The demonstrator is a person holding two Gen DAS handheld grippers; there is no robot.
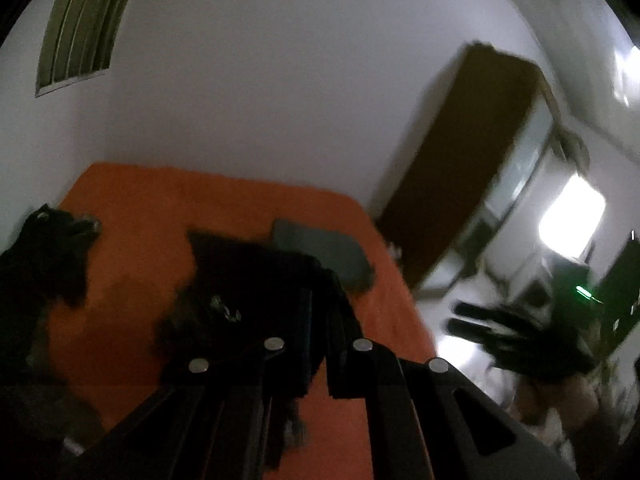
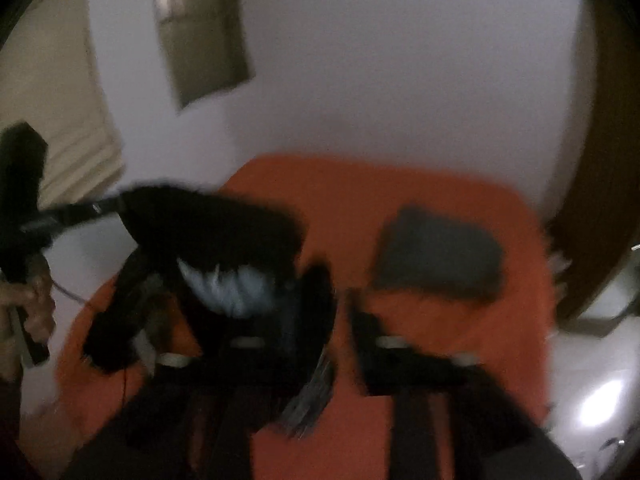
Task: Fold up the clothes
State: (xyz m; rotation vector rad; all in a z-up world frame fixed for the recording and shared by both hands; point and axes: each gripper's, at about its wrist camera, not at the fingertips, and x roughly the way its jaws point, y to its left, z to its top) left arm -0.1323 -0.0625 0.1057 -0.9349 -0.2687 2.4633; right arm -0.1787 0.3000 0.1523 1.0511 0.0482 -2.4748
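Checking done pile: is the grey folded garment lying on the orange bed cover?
Yes, in the right wrist view the grey folded garment lies flat on the orange bed cover, apart from the black garment.

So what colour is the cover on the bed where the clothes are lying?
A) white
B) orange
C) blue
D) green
B: both wrist views show an orange bed cover, with a black garment and a folded grey piece lying on it, below a white wall.
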